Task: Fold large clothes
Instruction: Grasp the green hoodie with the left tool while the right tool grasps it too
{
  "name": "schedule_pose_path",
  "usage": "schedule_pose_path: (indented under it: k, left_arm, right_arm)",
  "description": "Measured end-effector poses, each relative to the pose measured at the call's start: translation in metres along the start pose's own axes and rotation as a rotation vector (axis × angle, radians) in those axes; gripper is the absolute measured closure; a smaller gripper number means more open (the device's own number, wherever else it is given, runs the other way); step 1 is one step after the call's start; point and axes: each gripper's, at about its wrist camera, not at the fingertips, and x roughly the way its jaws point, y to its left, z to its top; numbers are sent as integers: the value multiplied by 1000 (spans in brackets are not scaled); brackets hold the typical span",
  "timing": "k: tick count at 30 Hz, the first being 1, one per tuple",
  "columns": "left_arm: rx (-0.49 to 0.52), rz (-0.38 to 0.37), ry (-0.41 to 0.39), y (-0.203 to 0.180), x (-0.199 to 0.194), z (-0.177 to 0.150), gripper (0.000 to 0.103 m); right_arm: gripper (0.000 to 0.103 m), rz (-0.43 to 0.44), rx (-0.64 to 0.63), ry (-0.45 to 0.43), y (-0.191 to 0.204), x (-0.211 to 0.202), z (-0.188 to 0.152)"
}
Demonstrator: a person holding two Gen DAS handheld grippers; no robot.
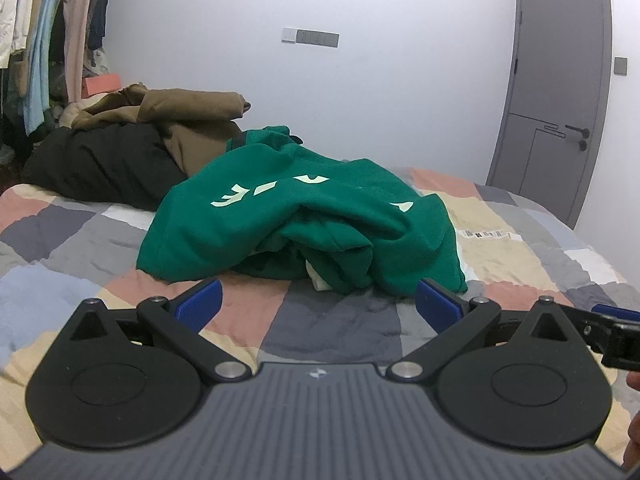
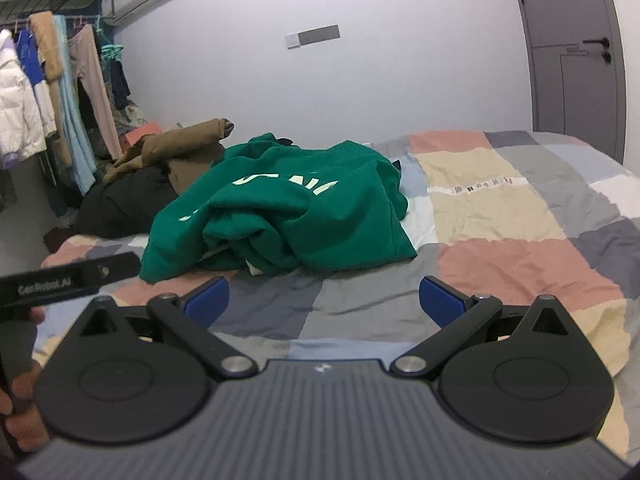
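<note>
A crumpled green sweatshirt (image 1: 304, 220) with pale lettering lies in a heap on the patchwork bedspread (image 1: 332, 320). It also shows in the right wrist view (image 2: 280, 208). My left gripper (image 1: 318, 304) is open and empty, just short of the sweatshirt's near edge. My right gripper (image 2: 324, 300) is open and empty, a little nearer than the sweatshirt and to its right. The right gripper's body (image 1: 612, 332) shows at the right edge of the left view, and the left gripper's body (image 2: 68, 280) shows at the left of the right view.
A brown garment (image 1: 180, 116) and a black one (image 1: 104, 164) are piled at the bed's far left. Hanging clothes (image 2: 48, 100) fill a rack on the left. A grey door (image 1: 560, 92) stands at the right. The bedspread (image 2: 500, 220) stretches right of the sweatshirt.
</note>
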Motion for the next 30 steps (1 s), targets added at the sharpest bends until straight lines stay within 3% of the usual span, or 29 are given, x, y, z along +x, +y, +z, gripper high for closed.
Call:
schedule_pose_path:
  k: [9, 15, 20, 30]
  left_arm:
    - [-43, 7, 46, 21, 61, 27, 0]
    - [-27, 101, 114, 48, 124, 50, 0]
    - [-149, 111, 219, 87, 179, 48, 0]
    - [-351, 165, 284, 139, 257, 11, 0]
  right_arm:
    - [0, 37, 62, 34, -2, 39, 27]
    - [0, 89, 115, 61, -9, 85, 51]
    - [3, 83, 126, 133, -13, 138, 49]
    - [5, 8, -14, 204, -15, 229, 11]
